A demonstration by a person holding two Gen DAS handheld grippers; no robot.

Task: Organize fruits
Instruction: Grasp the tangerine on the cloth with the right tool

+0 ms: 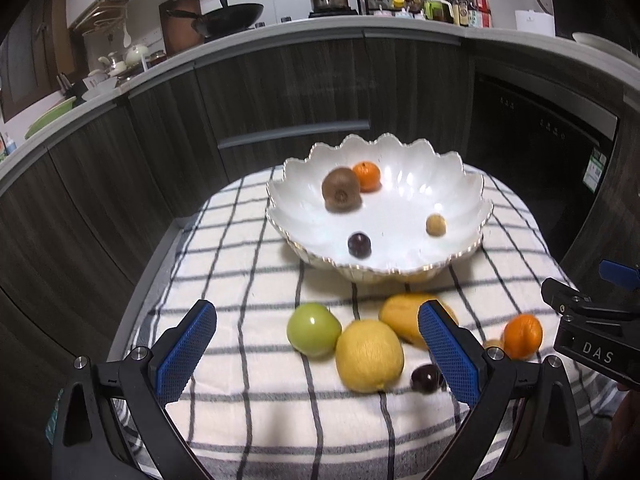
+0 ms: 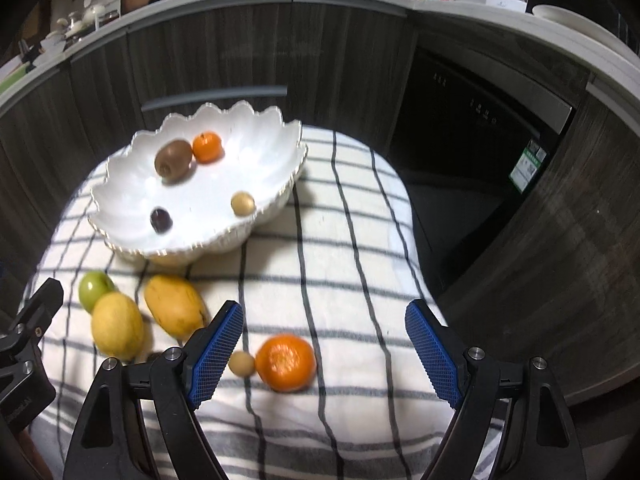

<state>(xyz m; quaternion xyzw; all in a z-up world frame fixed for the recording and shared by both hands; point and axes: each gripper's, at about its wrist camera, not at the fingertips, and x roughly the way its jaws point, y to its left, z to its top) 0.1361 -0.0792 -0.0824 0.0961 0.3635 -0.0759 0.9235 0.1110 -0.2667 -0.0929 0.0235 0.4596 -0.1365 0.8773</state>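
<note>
checked cloth | mango long axis diagonal, toward bowl | both claws spread, empty

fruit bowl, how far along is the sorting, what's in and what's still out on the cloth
Done: the white bowl holds a kiwi, a tangerine, a dark plum and a small tan fruit.

In hand: nothing. The left gripper and right gripper are open and empty.

Left on the checked cloth: green apple, lemon, mango, second plum, second tangerine, second tan fruit.

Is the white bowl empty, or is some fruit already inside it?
Not empty. The white bowl holds a kiwi, a mandarin, a dark plum and a small tan fruit.
</note>
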